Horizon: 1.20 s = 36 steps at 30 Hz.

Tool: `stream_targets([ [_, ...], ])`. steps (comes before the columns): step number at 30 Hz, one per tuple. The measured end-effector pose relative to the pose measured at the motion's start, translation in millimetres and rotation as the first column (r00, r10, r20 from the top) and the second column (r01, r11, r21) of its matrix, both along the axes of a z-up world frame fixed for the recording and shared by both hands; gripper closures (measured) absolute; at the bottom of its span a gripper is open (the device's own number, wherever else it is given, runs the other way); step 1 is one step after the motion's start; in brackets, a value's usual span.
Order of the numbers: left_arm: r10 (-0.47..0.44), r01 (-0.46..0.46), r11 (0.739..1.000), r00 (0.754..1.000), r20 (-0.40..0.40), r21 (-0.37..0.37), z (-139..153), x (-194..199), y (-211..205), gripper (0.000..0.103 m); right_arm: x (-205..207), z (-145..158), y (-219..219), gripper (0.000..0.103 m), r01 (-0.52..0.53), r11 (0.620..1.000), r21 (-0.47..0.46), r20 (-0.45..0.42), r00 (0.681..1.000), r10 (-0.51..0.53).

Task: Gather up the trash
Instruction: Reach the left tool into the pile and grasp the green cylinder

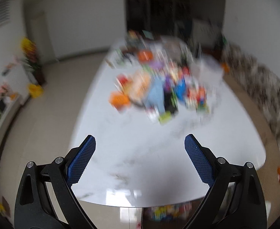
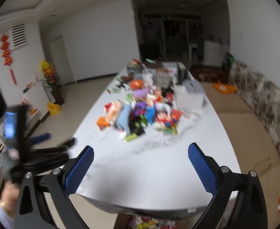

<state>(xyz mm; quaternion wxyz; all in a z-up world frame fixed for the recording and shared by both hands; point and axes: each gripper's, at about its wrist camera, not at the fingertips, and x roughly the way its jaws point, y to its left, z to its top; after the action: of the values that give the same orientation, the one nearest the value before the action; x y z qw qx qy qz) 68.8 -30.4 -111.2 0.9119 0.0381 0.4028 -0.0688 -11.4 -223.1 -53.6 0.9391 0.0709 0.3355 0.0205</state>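
Under the near edge of the white table (image 2: 159, 171) sits a cardboard box (image 2: 121, 221) holding blurred colourful packets. Both the left gripper (image 1: 140, 143) and the right gripper (image 2: 140, 152) hang empty over the tabletop, jaws spread wide. Farther along, mid-table, lies the trash pile (image 2: 138, 112): bright crumpled wrappers, too blurred to identify individually.
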Motion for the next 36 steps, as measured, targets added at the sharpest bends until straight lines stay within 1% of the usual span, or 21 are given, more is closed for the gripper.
stream_targets([
  [1, -0.007, 0.006, 1.000, 0.998, -0.057, -0.007, -25, 14, -5, 0.011, -2, -8, -4, 0.005, 0.014, 1.000, 0.006, -0.025, 1.000, -0.014],
  [4, -0.051, 0.041, 0.997, 0.986, -0.157, -0.068, -78, 49, -16, 0.011, -9, -38, -19, 0.005, 0.071, 0.997, 0.020, -0.121, 0.990, -0.068],
  [6, -0.073, 0.049, 0.991, 0.979, -0.191, -0.127, -103, 74, -20, 0.011, -15, -60, -32, 0.005, 0.124, 0.992, 0.033, -0.193, 0.974, -0.116],
  [9, -0.076, 0.039, 0.985, 0.973, -0.216, -0.170, -130, 110, -28, 0.011, -25, -83, -48, 0.005, 0.203, 0.978, 0.039, -0.271, 0.945, -0.185],
  [10, -0.067, 0.030, 0.985, 0.973, -0.223, -0.169, -135, 120, -30, 0.014, -28, -88, -53, 0.005, 0.224, 0.974, 0.038, -0.290, 0.935, -0.204],
  [11, -0.060, 0.021, 0.985, 0.973, -0.225, -0.170, -141, 130, -33, 0.021, -33, -93, -58, 0.005, 0.250, 0.968, 0.037, -0.307, 0.924, -0.227],
  [13, -0.054, 0.022, 0.990, 0.972, -0.227, -0.141, -149, 151, -43, 0.030, -39, -99, -64, 0.005, 0.285, 0.958, 0.027, -0.326, 0.909, -0.261],
  [16, -0.073, 0.054, 0.995, 0.970, -0.232, -0.085, -162, 172, -61, 0.030, -43, -105, -71, 0.005, 0.320, 0.947, 0.027, -0.343, 0.893, -0.292],
  [19, -0.078, 0.070, 0.997, 0.965, -0.249, -0.044, -171, 186, -75, 0.031, -43, -106, -73, 0.005, 0.336, 0.942, 0.019, -0.342, 0.887, -0.309],
  [20, -0.079, 0.074, 0.997, 0.965, -0.249, -0.026, -173, 188, -79, 0.034, -43, -105, -73, 0.005, 0.338, 0.941, 0.017, -0.338, 0.888, -0.313],
  [21, -0.075, 0.081, 0.997, 0.969, -0.237, 0.015, -173, 189, -84, 0.038, -42, -105, -73, 0.005, 0.339, 0.941, 0.015, -0.335, 0.888, -0.315],
  [22, -0.071, 0.082, 0.996, 0.971, -0.230, 0.037, -174, 189, -86, 0.050, -41, -105, -73, 0.005, 0.339, 0.941, 0.013, -0.333, 0.889, -0.316],
  [23, -0.067, 0.080, 0.996, 0.972, -0.224, 0.047, -172, 188, -86, 0.066, -40, -104, -72, 0.005, 0.336, 0.942, 0.010, -0.330, 0.890, -0.314],
  [24, -0.061, 0.071, 0.997, 0.973, -0.223, 0.038, -170, 187, -83, 0.072, -38, -105, -72, 0.005, 0.334, 0.943, 0.008, -0.331, 0.890, -0.312],
  [25, -0.063, 0.068, 0.998, 0.971, -0.232, 0.010, -169, 185, -79, 0.077, -37, -105, -71, 0.005, 0.331, 0.944, 0.007, -0.335, 0.890, -0.309],
  [26, -0.078, 0.067, 0.996, 0.966, -0.248, -0.053, -166, 184, -70, 0.082, -34, -105, -69, 0.005, 0.322, 0.947, 0.007, -0.337, 0.892, -0.301],
  [27, -0.091, 0.070, 0.994, 0.964, -0.252, -0.089, -164, 184, -62, 0.082, -32, -106, -67, 0.005, 0.314, 0.949, 0.008, -0.337, 0.895, -0.293],
  [29, -0.108, 0.083, 0.990, 0.965, -0.238, -0.112, -156, 171, -47, 0.085, -26, -107, -62, 0.005, 0.291, 0.957, 0.006, -0.338, 0.901, -0.272],
  [30, -0.119, 0.087, 0.986, 0.965, -0.234, -0.143, -151, 162, -37, 0.085, -22, -108, -58, 0.005, 0.276, 0.961, 0.009, -0.339, 0.905, -0.256],
  [34, -0.175, 0.126, 0.961, 0.967, -0.187, -0.246, -127, 108, 4, 0.085, 3, -117, -40, 0.005, 0.199, 0.980, 0.021, -0.342, 0.922, -0.180],
  [36, -0.177, 0.119, 0.952, 0.966, -0.188, -0.281, -119, 84, 25, 0.085, 23, -126, -26, 0.005, 0.139, 0.990, 0.037, -0.344, 0.932, -0.118],
])
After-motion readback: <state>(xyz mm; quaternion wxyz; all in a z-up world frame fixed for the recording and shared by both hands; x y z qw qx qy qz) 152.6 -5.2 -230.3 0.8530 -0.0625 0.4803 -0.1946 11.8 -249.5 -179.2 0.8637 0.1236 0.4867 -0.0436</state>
